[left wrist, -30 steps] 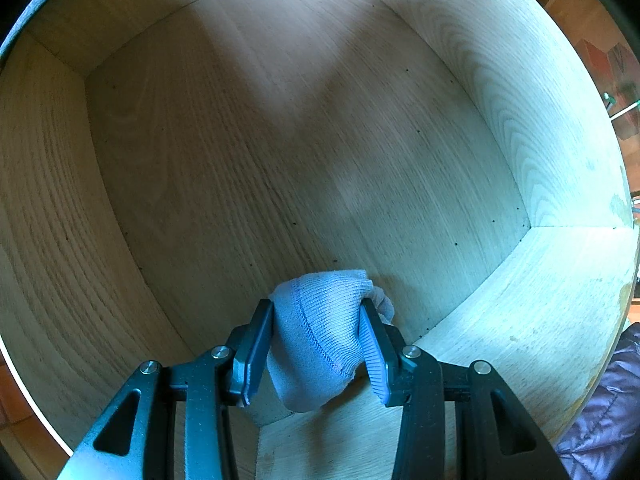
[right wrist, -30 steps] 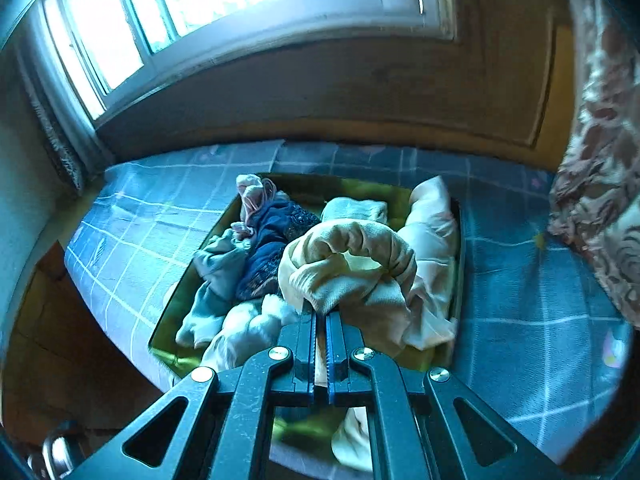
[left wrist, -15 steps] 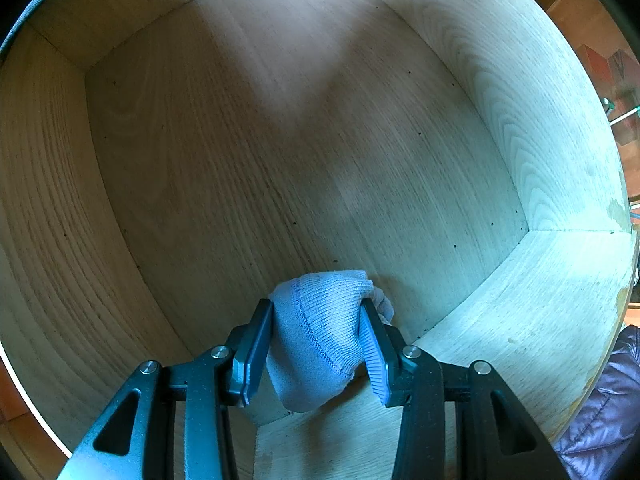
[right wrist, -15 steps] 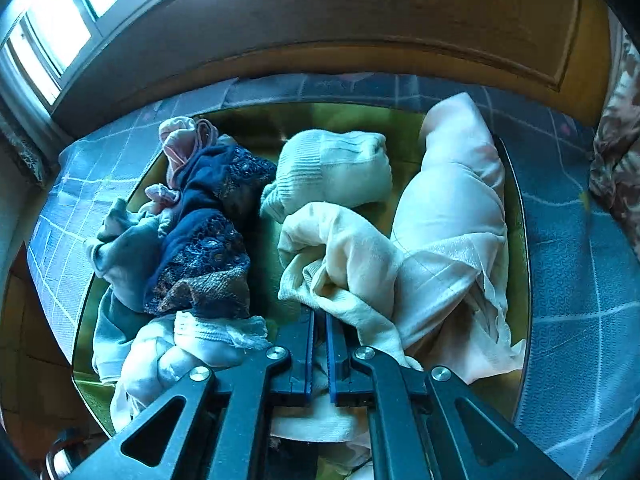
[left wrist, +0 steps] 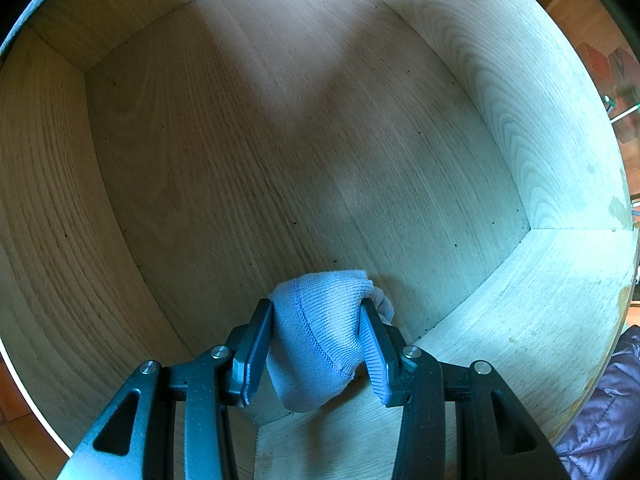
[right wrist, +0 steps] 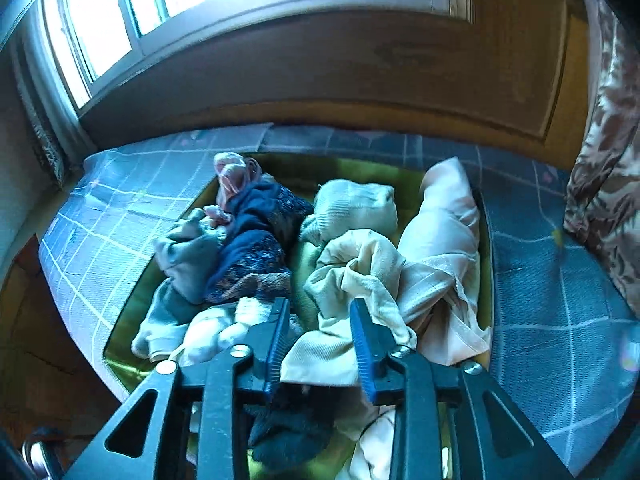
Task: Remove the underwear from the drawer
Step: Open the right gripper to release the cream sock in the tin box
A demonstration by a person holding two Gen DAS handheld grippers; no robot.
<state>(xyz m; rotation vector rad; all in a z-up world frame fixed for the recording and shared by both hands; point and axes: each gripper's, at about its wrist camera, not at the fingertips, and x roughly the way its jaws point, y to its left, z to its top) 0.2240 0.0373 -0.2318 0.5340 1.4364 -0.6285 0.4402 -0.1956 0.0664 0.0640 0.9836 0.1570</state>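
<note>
Wooden drawer walls surround the left claw, which grips a pale blue knit garment just above the drawer's bare floor. Over the bed, the right claw is opening, a cream garment lying loose between its jaws on the green tray.

We see a drawer of pale, matt wood with open grain, dotted with tiny dark specks. The light blue underwear in it is ribbed knit cloth with a stitched seam. Elsewhere, a glossy green tray holds soft garments: a cream ribbed cloth, a navy patterned knit. The bed cover under it is a matt, checked weave.
</note>
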